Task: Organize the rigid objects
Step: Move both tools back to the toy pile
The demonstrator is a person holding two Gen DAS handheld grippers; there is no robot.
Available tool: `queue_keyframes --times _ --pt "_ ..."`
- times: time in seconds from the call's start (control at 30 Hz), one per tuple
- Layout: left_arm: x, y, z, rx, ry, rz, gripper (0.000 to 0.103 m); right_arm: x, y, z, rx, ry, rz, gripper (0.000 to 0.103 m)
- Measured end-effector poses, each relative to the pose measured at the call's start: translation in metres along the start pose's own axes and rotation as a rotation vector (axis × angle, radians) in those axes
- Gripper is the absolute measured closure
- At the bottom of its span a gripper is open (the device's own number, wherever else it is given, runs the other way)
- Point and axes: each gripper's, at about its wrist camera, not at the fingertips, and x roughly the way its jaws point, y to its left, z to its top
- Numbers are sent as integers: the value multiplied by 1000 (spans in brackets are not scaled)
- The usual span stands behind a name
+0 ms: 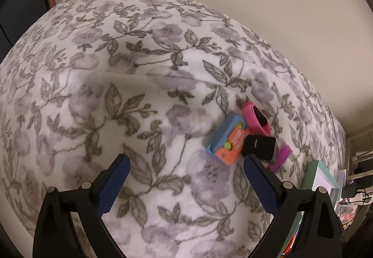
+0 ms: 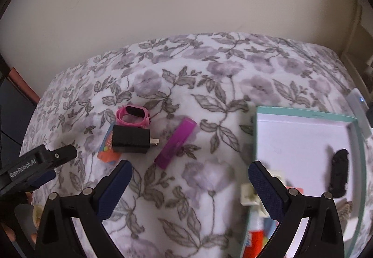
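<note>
On the floral blanket [image 2: 209, 178] lie a pink watch band [image 2: 132, 116], a black plug adapter [image 2: 130, 139], a blue and orange toy card [image 2: 107, 148] under the adapter, and a purple stick [image 2: 176, 142]. They show in the left wrist view too: the watch band [image 1: 255, 119], the adapter [image 1: 258, 145], the toy [image 1: 227, 142], the stick [image 1: 279, 157]. A teal-rimmed white box [image 2: 303, 132] at the right holds a black object [image 2: 339, 173] and a white clip [image 2: 250, 194]. My left gripper [image 1: 186, 160] is open, left of the pile. My right gripper [image 2: 190, 167] is open, empty, between the pile and the box.
A beige wall [image 2: 186, 1] runs behind the bed. The left gripper's body [image 2: 35, 164] shows at the left of the right wrist view. Red and white packaging [image 2: 255, 241] lies in the box's near part. Cables and clutter [image 1: 354, 190] sit past the bed's right edge.
</note>
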Motion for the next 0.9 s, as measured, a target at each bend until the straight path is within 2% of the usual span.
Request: queue_keyframes --times 0.2,0.33,0.6,0.77,0.9 --pt "24 -3 13 2 1 23 5 31 5 1 -19 37 -2 1" --pt "39 -2 20 -29 17 4 5 39 12 3 -55 37 8 1" --pt "48 10 28 -57 39 25 5 45 30 13 -32 9 142 2" --pt "47 8 30 -19 35 63 5 57 38 14 -14 15 183 2" --pt "51 5 28 -3 47 65 5 64 43 13 -9 14 202 9"
